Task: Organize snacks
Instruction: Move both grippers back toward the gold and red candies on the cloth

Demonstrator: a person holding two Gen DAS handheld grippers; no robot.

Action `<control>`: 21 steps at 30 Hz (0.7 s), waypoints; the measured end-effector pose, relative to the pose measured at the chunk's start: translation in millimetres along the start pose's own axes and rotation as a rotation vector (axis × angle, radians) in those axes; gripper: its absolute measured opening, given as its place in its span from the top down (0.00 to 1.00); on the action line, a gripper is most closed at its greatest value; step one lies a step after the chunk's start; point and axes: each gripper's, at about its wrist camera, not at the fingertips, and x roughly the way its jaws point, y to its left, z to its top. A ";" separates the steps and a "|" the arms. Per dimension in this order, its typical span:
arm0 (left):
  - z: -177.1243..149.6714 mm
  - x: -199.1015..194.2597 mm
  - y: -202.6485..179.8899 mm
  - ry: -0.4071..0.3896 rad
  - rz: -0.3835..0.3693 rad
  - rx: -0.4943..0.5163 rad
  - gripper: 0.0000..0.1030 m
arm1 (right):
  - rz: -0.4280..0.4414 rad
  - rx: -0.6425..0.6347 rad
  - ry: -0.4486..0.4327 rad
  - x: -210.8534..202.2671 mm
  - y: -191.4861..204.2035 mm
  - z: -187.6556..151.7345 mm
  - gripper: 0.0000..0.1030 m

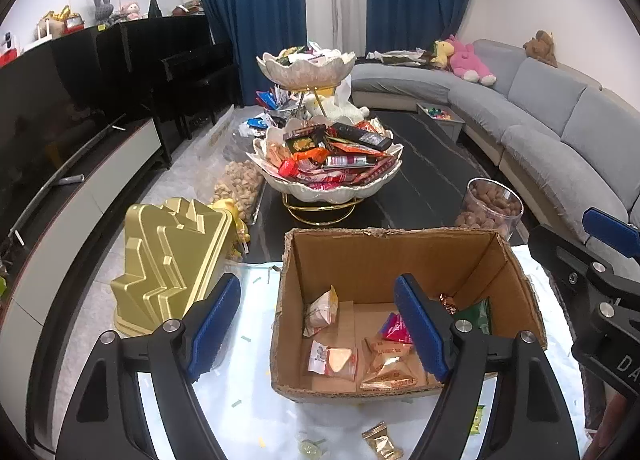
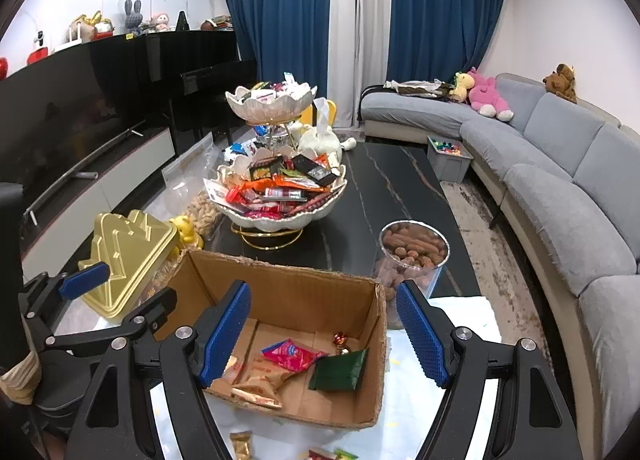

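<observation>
the left claw (image 1: 318, 326) is held wide open with nothing between its blue pads, poised above the near left part of the cardboard box (image 1: 516, 292); the right claw (image 2: 324, 334) is likewise spread wide and empty, hanging over the same box from the other side. inside the box several snacks are already lying: a pink packet (image 2: 290, 356), a dark green packet (image 2: 340, 370), a pale packet leaning on the left wall (image 1: 322, 312), a clear-fronted packet with an orange piece (image 1: 334, 362) and tan packets (image 1: 390, 364). on the white-covered tabletop (image 1: 256, 412) just before the box, a small gold packet (image 1: 382, 446) and a green candy (image 1: 308, 448) are left loose, so the sorting is judged unfinished. beside the box a gold tin (image 1: 172, 260) and a clear jar of brown snacks (image 2: 414, 256) are standing, and beyond them a tiered dish (image 1: 328, 172) is heaped with wrappers. trouble could come if a claw is lowered carelessly: the torn box rim could be caught and the box dragged or tipped, and the flat, slippery packets on the cloth could be pushed away rather than pinched. the two claws are close together, so a knock between them is possible. printing is seen on several packets, but no brand or word can be read; only the letters "da" are made out on the right claw's body at the edge of the left view.
</observation>
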 end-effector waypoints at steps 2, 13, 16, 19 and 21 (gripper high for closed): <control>0.4 -6.0 0.8 -0.008 0.003 -0.001 0.22 | -0.004 -0.003 -0.007 -5.0 0.9 0.4 0.26; -1.4 -32.5 4.3 -0.036 0.010 0.001 0.22 | -0.016 0.000 -0.039 -33.9 1.9 -0.2 0.26; -3.0 -39.3 3.9 -0.043 0.012 0.004 0.22 | -0.020 0.000 -0.047 -40.5 1.6 -1.5 0.26; -4.2 -45.2 3.7 -0.046 0.012 0.005 0.22 | -0.026 0.000 -0.054 -47.6 1.1 -1.8 0.26; -5.2 -49.7 3.5 -0.049 0.011 0.004 0.22 | -0.029 0.000 -0.058 -51.6 0.5 -1.6 0.26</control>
